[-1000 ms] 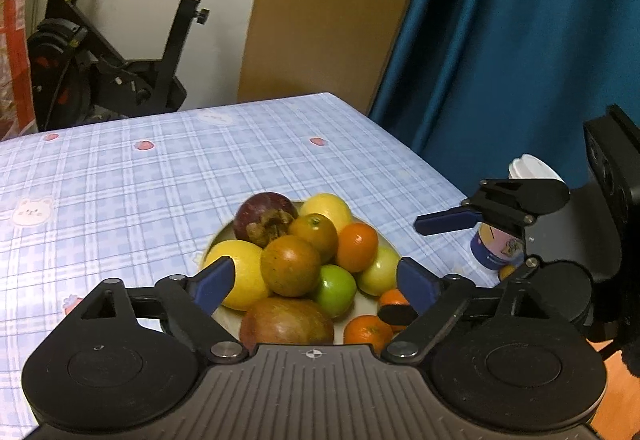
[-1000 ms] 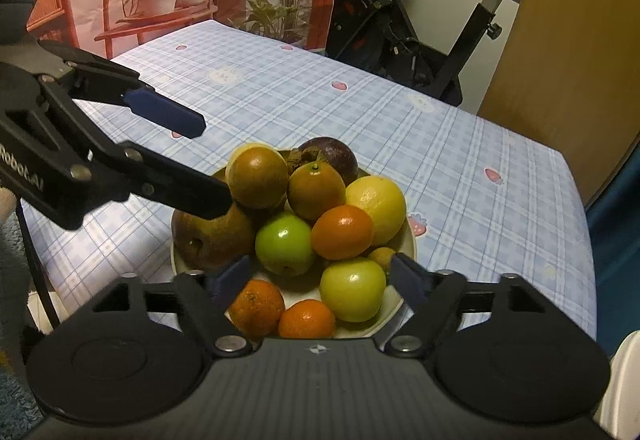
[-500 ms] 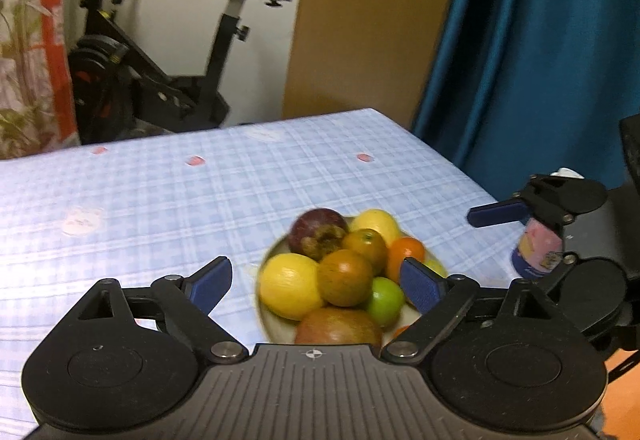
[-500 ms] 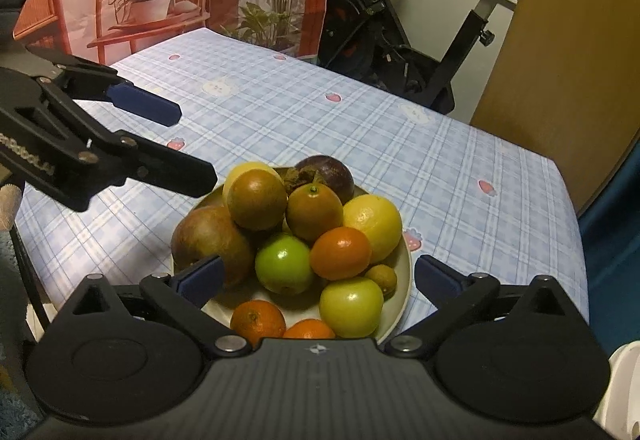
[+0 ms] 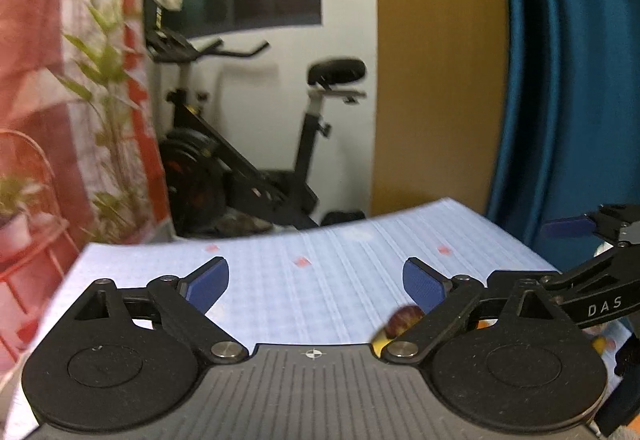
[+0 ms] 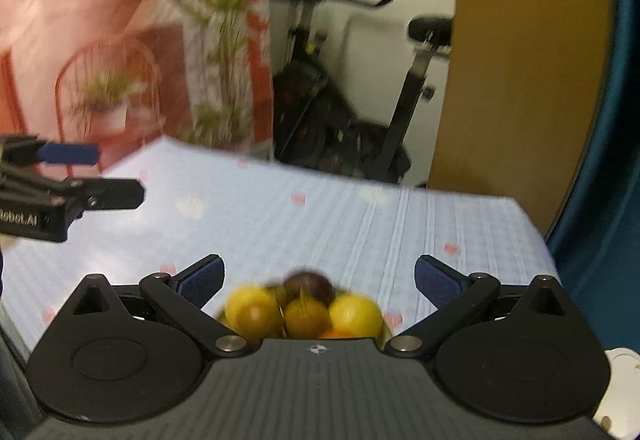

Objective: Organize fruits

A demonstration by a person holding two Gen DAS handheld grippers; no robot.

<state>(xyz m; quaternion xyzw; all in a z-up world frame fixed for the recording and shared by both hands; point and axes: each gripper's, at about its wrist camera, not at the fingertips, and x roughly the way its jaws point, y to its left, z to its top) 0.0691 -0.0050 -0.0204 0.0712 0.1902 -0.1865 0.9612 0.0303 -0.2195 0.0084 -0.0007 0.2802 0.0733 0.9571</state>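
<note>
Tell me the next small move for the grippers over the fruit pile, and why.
Probably hold both still, apart from each other. The right gripper and left gripper are both empty, the left one's jaws opening. The fruit pile sits heaped together below the right gripper, with nothing loose on the checked tablecloth, so little seems left to do.

right tongs gape empty above piled fruits.

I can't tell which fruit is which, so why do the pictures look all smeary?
Right wrist view: the fruit pile and checked tablecloth are streaked by motion blur, while the right tongs stay sharp. Left wrist view: the tablecloth is smeared too, one purplish fruit peeks out blurry, and the exercise bike bends from the fisheye lens.
</note>
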